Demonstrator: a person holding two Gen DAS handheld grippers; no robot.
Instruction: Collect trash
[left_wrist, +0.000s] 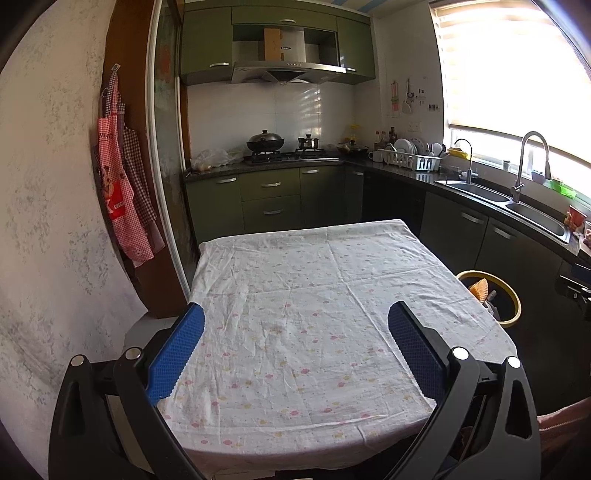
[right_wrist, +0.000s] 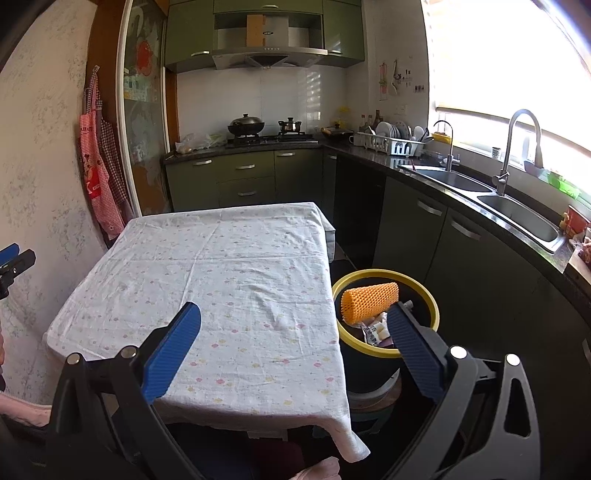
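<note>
A black bin with a yellow rim (right_wrist: 436, 314) stands on the floor by the table's right side; it shows in the left wrist view too, as the bin (left_wrist: 513, 295). Inside lie an orange foam net sleeve (right_wrist: 369, 301) and a crumpled white wrapper (right_wrist: 375, 330). The table under a white flowered cloth (left_wrist: 295, 314) (right_wrist: 229, 280) carries nothing. My left gripper (left_wrist: 295, 317) hovers open over the cloth, nothing between its blue pads. My right gripper (right_wrist: 293, 319) is open too, its right finger (right_wrist: 413, 343) over the bin and its left finger over the table.
Green cabinets and a dark counter (left_wrist: 424, 177) wrap the back and right, with a stove (left_wrist: 291, 155), dish rack (left_wrist: 412, 158) and double sink (right_wrist: 517, 214). Aprons (left_wrist: 122, 192) hang on the left wall. A narrow floor strip (right_wrist: 343, 258) runs between table and cabinets.
</note>
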